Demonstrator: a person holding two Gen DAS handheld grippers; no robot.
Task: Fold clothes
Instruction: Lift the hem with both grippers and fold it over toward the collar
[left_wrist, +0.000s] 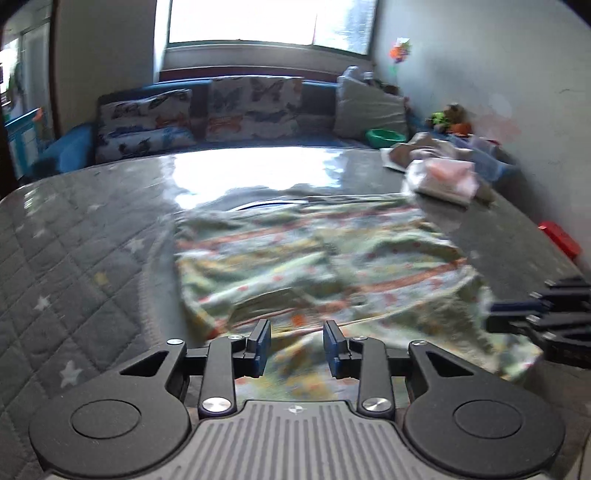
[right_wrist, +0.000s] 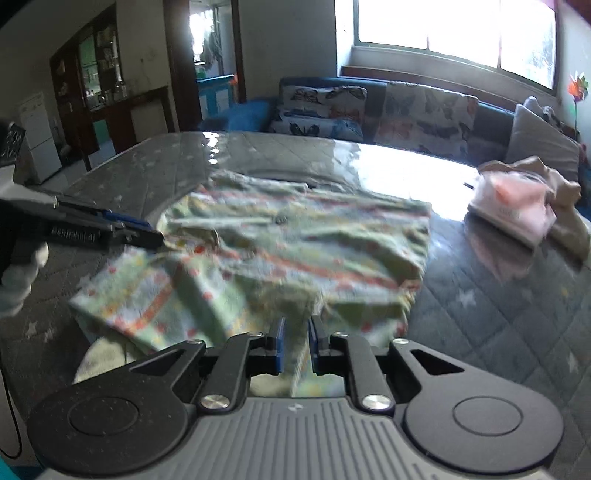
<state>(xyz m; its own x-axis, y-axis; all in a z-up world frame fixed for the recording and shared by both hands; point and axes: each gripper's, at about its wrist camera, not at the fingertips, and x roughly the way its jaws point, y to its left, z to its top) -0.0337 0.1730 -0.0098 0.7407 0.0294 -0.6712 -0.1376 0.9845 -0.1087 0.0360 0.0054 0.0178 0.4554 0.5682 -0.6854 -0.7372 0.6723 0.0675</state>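
Observation:
A pale green garment with orange and blue print (left_wrist: 314, 258) lies partly folded on the grey quilted table; it also shows in the right wrist view (right_wrist: 280, 243). My left gripper (left_wrist: 297, 345) is open over the garment's near edge, with cloth under and between the pads. My right gripper (right_wrist: 295, 345) is narrowly open with a fold of the garment's near edge between its pads. The left gripper shows in the right wrist view (right_wrist: 122, 230) at the garment's left edge. The right gripper shows in the left wrist view (left_wrist: 535, 314) at the garment's right edge.
A stack of folded pink and white clothes (left_wrist: 447, 177) sits at the table's far right, also in the right wrist view (right_wrist: 517, 206). A sofa with butterfly cushions (left_wrist: 207, 114) stands behind the table. A green bowl (left_wrist: 384, 136) and a red box (left_wrist: 559, 238) are at the right.

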